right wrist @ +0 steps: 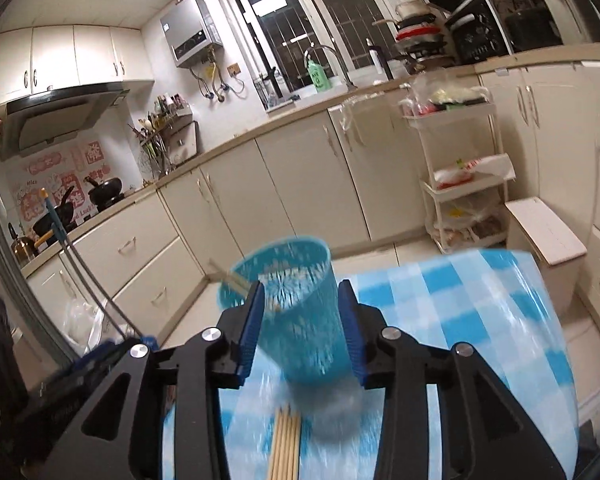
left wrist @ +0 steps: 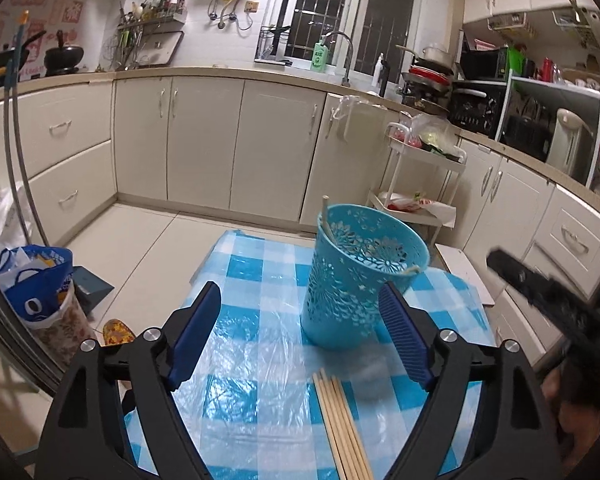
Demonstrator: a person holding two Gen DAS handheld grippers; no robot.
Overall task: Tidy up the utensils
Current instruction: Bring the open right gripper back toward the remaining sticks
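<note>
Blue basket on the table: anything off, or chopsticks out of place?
Mostly fine. The blue basket stands upright on the checked tablecloth with a chopstick or two inside. A bundle of chopsticks lies loose in front of it, not yet put away.

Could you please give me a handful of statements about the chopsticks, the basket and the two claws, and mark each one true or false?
1. The blue basket stands upright on the checked tablecloth. True.
2. All the chopsticks are already inside the basket. False: a bundle of chopsticks still lies on the cloth, and only one chopstick shows above the basket rim.
3. The left claw is open and holds nothing. True.
4. The right claw grips a chopstick. False: nothing is between its pads.
5. The basket is red. False: it is blue.
</note>
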